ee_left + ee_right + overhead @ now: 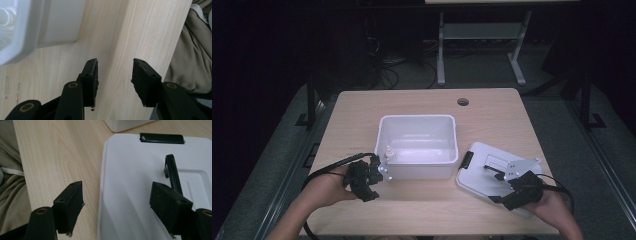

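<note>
On the counter (pixel 422 200) the lid (pixel 492 172) lies off the tub (pixel 417 145), the right hand-held gripper (pixel 507 175) wide over it, the left hand-held gripper (pixel 379 172) narrow and empty.

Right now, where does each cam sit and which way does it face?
High view: above the person's side, facing forward and down on table; both forearms show.
Left gripper view: on left hand-held gripper, facing table edge beside white bin.
Right gripper view: on right hand-held gripper, straddling lid edge.
All share the table.
</note>
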Demonstrator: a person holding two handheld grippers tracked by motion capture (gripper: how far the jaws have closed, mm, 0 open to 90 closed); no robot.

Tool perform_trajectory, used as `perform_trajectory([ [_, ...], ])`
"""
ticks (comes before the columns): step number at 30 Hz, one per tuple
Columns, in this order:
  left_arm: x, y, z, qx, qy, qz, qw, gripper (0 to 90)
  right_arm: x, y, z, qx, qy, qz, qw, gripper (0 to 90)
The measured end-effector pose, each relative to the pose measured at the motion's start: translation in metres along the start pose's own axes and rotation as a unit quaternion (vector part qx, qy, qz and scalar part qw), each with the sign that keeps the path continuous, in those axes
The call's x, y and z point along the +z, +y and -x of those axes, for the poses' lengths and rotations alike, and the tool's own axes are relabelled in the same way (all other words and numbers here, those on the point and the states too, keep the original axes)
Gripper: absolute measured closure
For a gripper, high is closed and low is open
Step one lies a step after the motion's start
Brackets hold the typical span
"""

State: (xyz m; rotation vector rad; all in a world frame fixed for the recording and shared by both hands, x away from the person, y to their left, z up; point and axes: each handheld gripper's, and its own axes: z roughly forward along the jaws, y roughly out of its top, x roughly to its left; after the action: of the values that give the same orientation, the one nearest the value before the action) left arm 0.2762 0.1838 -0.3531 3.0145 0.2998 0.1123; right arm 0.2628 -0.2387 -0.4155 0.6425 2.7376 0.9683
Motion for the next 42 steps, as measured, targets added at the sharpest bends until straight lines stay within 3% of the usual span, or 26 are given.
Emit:
perform_trajectory([
  [22, 0.019, -0.013, 0.004, -0.015, -0.009, 0.022, 0.9996, 55.3, 0.001, 0.000, -0.001, -0.001, 0.000, -0.006, 1.0000, 26.2],
  [42, 0.035, -0.036, 0.006, -0.043, -0.009, 0.080, 0.9958, 53.0, -0.001, 0.012, -0.001, -0.013, -0.007, -0.021, 0.9997, 26.2],
])
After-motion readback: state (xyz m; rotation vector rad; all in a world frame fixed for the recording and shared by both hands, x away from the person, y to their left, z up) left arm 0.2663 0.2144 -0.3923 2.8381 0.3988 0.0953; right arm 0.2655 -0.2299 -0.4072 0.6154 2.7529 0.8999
